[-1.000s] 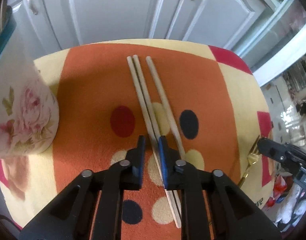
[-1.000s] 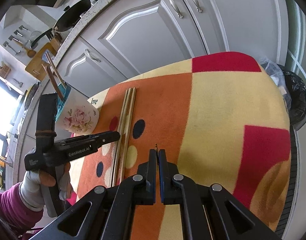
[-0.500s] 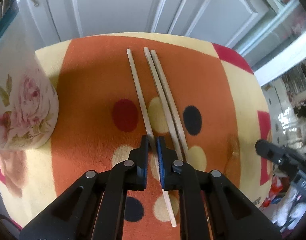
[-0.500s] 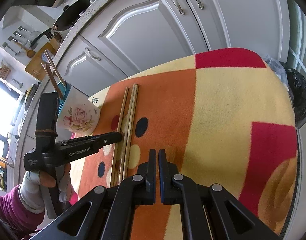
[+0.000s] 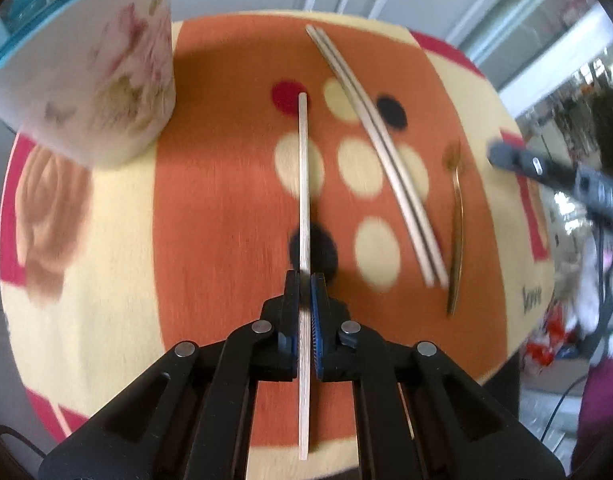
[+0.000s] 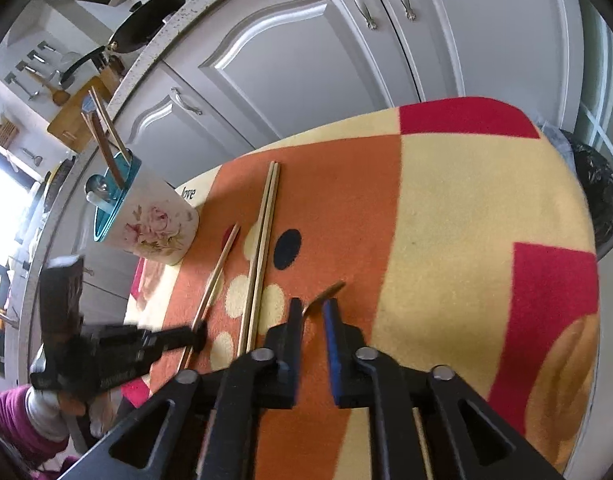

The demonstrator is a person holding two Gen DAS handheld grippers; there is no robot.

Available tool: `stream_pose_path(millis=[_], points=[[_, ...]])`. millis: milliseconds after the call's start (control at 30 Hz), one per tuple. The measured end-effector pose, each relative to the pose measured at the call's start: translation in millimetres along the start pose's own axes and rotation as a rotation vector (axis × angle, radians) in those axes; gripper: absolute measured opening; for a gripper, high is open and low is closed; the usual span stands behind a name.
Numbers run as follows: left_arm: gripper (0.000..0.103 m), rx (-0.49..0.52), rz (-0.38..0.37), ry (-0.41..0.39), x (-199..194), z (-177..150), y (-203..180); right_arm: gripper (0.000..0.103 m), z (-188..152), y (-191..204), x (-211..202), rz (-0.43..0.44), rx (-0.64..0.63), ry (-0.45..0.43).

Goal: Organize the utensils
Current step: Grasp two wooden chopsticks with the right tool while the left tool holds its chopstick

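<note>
Utensils still mostly loose on the table; we judge the task under way, not near done. Largest first: one white floral holder cup with teal rim (image 6: 146, 220) stands at the far left of the orange, yellow and red dotted cloth (image 6: 466, 220), with about three sticks and one pale-handled piece already in it, hard to count exactly. Next, three pale wooden chopsticks outside it: one lifted chopstick (image 5: 303, 240) clamped between the jaws of the left gripper (image 5: 305, 280), which have just been closing on it, and a pair of chopsticks (image 5: 382, 152) lying side by side on the cloth. Smallest: one gold metal fork (image 6: 322, 294) lying flat between the parted jaws of the right gripper (image 6: 312, 308), just opened, not pinching it. We reckon four items left to stow.
</note>
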State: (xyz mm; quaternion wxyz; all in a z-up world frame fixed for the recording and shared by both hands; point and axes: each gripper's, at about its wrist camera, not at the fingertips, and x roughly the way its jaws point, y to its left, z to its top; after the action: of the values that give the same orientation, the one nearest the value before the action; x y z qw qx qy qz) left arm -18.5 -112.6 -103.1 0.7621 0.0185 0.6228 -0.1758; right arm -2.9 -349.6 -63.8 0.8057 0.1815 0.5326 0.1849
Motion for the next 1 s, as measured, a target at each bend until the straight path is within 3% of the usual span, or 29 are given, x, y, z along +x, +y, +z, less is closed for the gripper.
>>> stream_pose_path(millis=[33,67,267,433,533,600,733,1000], points=[[0.004,0.004,0.004,0.003,-1,-2,-1,0.028,0,0,3,0.004,0.009,0.008],[0.005,0.012,-0.001,0.005,-2,0,-3,0.03,-1,1,9,0.012,0.027,0.024],[0.024,0.067,0.057,-0.071,-8,37,-10,0.03,1,0,37,0.021,0.117,0.095],[0.024,0.125,0.171,-0.078,12,66,-18,0.03,7,-1,43,0.026,0.148,0.107],[0.023,0.153,0.192,-0.075,21,74,-19,0.027,11,-1,46,0.026,0.141,0.109],[0.005,0.172,0.17,-0.078,22,78,-22,0.016,12,-2,47,0.006,0.122,0.109],[0.004,0.135,0.109,-0.071,17,78,-14,0.009,9,-5,43,0.0,0.099,0.105],[0.004,0.048,-0.045,-0.199,-58,56,18,0.003,0,17,2,0.042,0.008,0.046]])
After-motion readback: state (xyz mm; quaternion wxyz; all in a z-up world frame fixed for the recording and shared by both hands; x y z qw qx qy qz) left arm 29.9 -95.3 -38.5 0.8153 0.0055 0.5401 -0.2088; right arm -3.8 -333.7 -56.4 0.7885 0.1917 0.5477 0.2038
